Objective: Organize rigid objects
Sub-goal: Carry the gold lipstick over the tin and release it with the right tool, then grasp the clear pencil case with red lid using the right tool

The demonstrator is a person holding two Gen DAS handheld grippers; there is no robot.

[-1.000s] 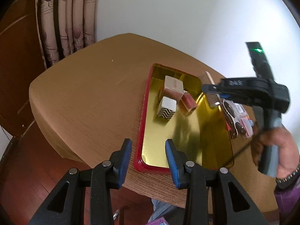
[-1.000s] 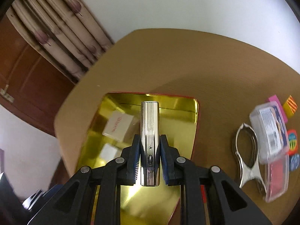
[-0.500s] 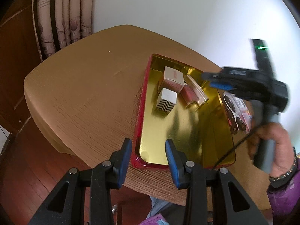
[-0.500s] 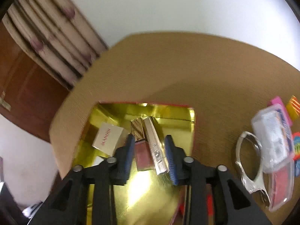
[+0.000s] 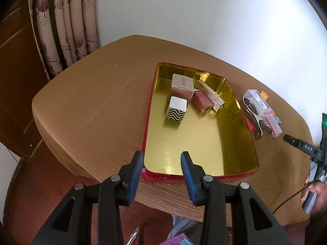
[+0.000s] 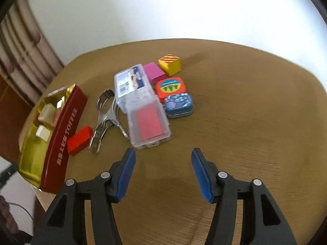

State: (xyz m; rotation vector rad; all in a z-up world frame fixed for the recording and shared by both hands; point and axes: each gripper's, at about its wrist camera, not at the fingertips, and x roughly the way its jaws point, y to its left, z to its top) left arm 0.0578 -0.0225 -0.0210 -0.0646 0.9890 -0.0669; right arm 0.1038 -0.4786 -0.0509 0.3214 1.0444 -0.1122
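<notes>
The red tin (image 5: pixel 147 110) with its gold inside sits just ahead of the left gripper (image 5: pixel 161 163), whose jaws stand a little apart over the near rim with nothing between them, and at the tin's far end lie a pale box (image 5: pixel 182 85), a zigzag-patterned box (image 5: pixel 176 111), a pink tube (image 5: pixel 201 101) and the gold case (image 5: pixel 210 95). The right gripper (image 6: pixel 163 161) has just been opening, nothing between its spread jaws, bare table (image 6: pixel 245 106) below. Ahead to its left sit a clear plastic case (image 6: pixel 141 106), metal clippers (image 6: pixel 106 120), a red block (image 6: pixel 78 139) and small coloured tins (image 6: pixel 173 94).
</notes>
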